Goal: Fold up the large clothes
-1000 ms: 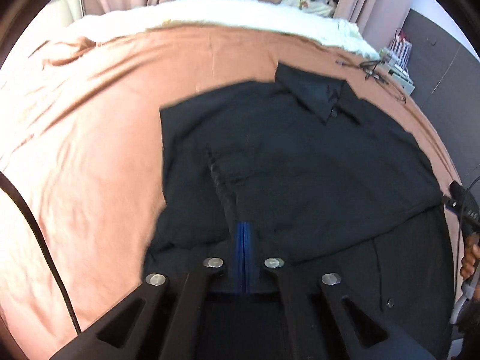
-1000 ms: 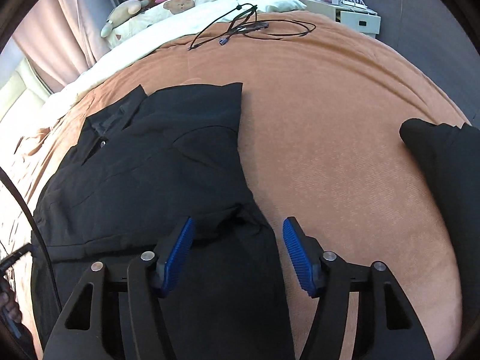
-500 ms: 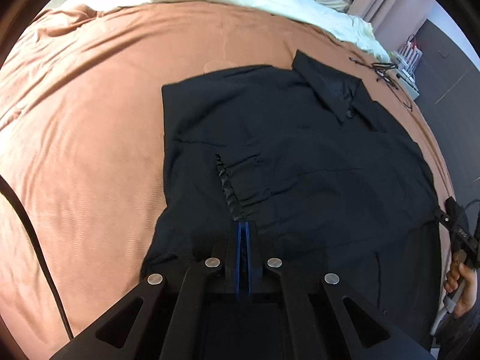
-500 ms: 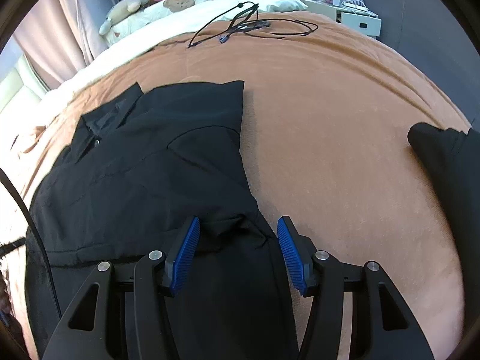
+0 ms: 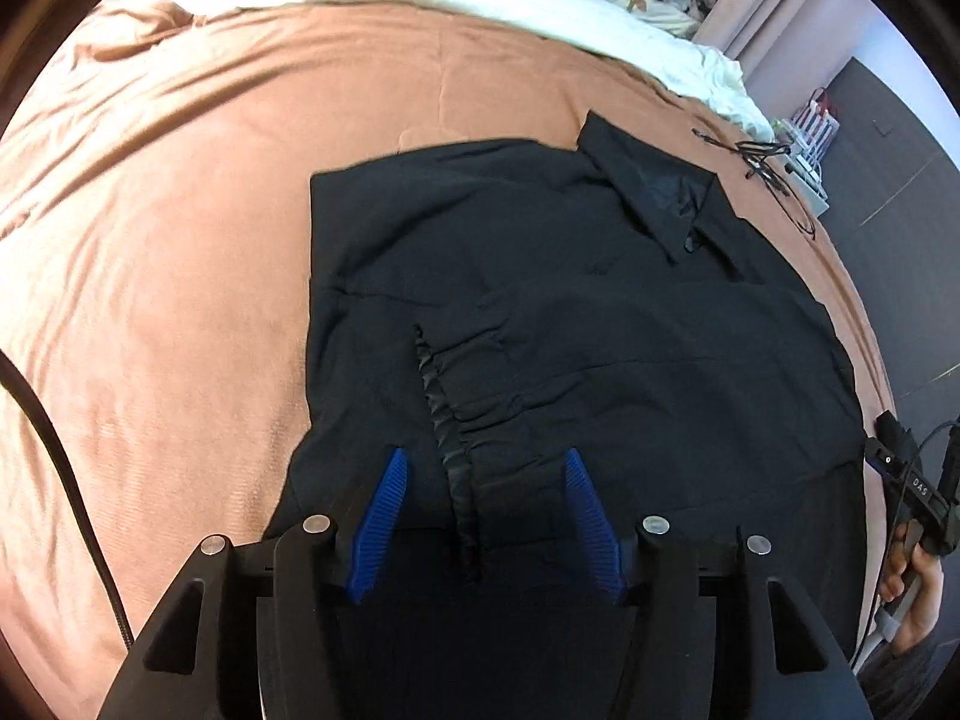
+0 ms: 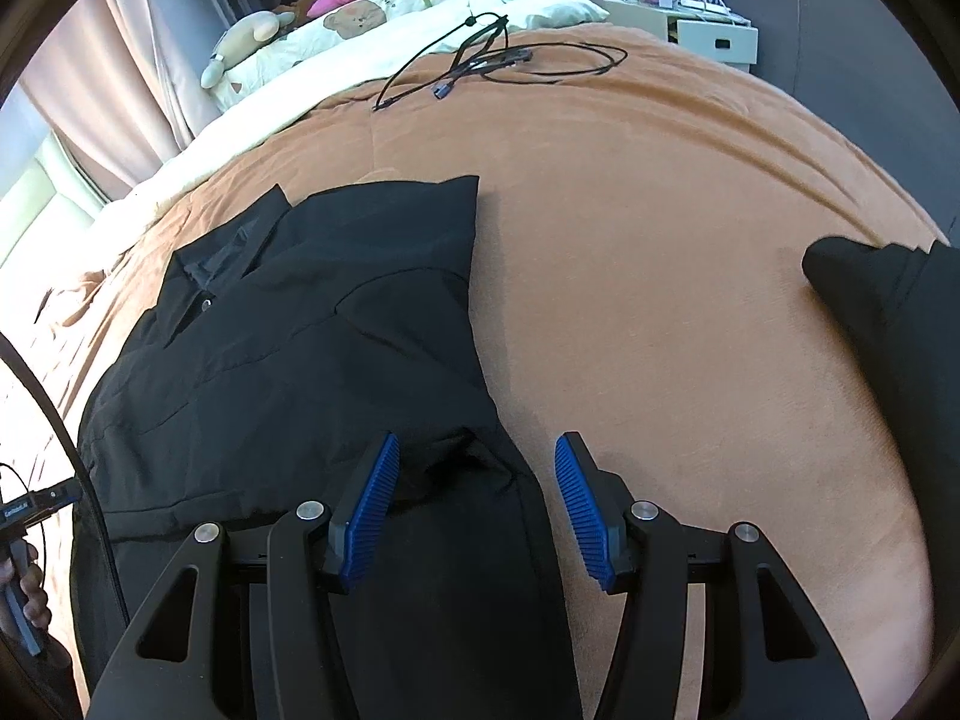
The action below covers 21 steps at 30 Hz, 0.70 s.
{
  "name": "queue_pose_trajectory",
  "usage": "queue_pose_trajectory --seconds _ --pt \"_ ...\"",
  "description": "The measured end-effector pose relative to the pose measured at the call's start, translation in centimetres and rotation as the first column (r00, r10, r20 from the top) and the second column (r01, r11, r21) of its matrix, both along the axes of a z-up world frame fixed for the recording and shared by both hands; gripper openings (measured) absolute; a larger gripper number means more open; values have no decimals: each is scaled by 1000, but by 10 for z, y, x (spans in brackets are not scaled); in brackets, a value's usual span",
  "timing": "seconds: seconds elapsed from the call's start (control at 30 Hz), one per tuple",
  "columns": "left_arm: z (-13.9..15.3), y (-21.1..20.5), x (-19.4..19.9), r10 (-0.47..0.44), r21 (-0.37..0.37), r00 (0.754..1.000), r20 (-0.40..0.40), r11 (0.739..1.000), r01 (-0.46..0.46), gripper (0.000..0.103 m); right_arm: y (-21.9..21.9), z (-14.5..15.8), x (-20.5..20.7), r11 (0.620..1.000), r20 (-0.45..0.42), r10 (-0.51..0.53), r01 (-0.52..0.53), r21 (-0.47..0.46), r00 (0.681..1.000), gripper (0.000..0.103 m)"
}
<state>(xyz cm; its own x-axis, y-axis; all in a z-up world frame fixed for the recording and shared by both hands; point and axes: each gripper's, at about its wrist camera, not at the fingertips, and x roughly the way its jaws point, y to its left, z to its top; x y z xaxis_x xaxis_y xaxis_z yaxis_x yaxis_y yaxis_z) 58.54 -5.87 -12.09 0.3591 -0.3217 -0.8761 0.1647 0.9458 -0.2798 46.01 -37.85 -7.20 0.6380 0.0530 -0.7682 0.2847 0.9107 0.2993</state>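
One black shirt (image 5: 570,324) is laid on the brown blanket (image 5: 150,300) of a bed, collar (image 5: 648,198) toward the far edge and hem toward the near edge. Two tongs are counted. The left tongs (image 5: 483,519) are spread wide over the near part of the shirt, with a gathered cuff edge (image 5: 447,414) lying loose between the blue pads (image 5: 378,525); nothing is gripped. The right tongs (image 6: 474,504) are likewise held wide apart above the shirt's right-hand edge, and no cloth is pinched.

Only in the left wrist view is the shirt's left side seen, with a sleeve folded across the front. The right tongs' handle and the hand (image 5: 912,582) on it are also seen there at the right.

Only in the right wrist view are one tangle of black cables (image 6: 492,63) near the blanket's far edge, one plush toy (image 6: 240,42) on the pillows, and a second dark garment (image 6: 888,300) at the bed's right edge made out clearly.
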Motion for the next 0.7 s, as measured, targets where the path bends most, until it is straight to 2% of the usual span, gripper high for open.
queue_pose_trajectory --seconds 0.07,0.13,0.23,0.27,0.3,0.33,0.37,0.4,0.47,0.5,0.63,0.7 --pt "0 1 3 9 -13 1000 2 1000 -9 57 1 -2 -1 1000 -4 5 -5 11 1000 52" --pt "-5 0 8 22 12 1000 1 1000 -22 57 4 -2 -3 1000 -4 12 -12 15 1000 52" --pt "-23 -4 18 39 15 998 -48 999 -38 46 7 -2 -3 1000 -7 14 -14 -4 1000 52" --pt "-28 -5 21 43 6 997 -61 999 -43 45 8 -2 -4 1000 -10 12 -12 -8 1000 52" --pt "-30 -6 22 48 5 997 -57 999 -48 44 7 -3 -3 1000 -12 11 -11 -10 1000 52" --pt "-29 -9 21 45 8 998 -50 999 -44 37 7 -4 -3 1000 -14 10 -10 -15 1000 52" --pt "-29 -11 20 40 21 998 -50 999 -39 35 6 -4 -3 1000 -16 7 -7 -25 1000 52" --pt "-28 -14 20 36 45 999 -40 998 -34 32 5 -5 -2 999 -19 -1 1 -39 1000 52" --pt "-22 -17 18 29 86 999 -19 996 -27 12 3 -5 0 999 -17 -11 11 -39 1000 52" --pt "-18 -16 19 29 98 1000 -8 995 -28 10 2 -5 1 999 -16 -13 13 -31 1000 52" --pt "6 -3 22 44 52 998 40 998 -46 0 5 -1 6 999 -2 -14 14 -36 1000 52" --pt "15 0 26 53 69 996 73 996 -58 0 8 0 9 999 3 -16 16 -40 1000 52"
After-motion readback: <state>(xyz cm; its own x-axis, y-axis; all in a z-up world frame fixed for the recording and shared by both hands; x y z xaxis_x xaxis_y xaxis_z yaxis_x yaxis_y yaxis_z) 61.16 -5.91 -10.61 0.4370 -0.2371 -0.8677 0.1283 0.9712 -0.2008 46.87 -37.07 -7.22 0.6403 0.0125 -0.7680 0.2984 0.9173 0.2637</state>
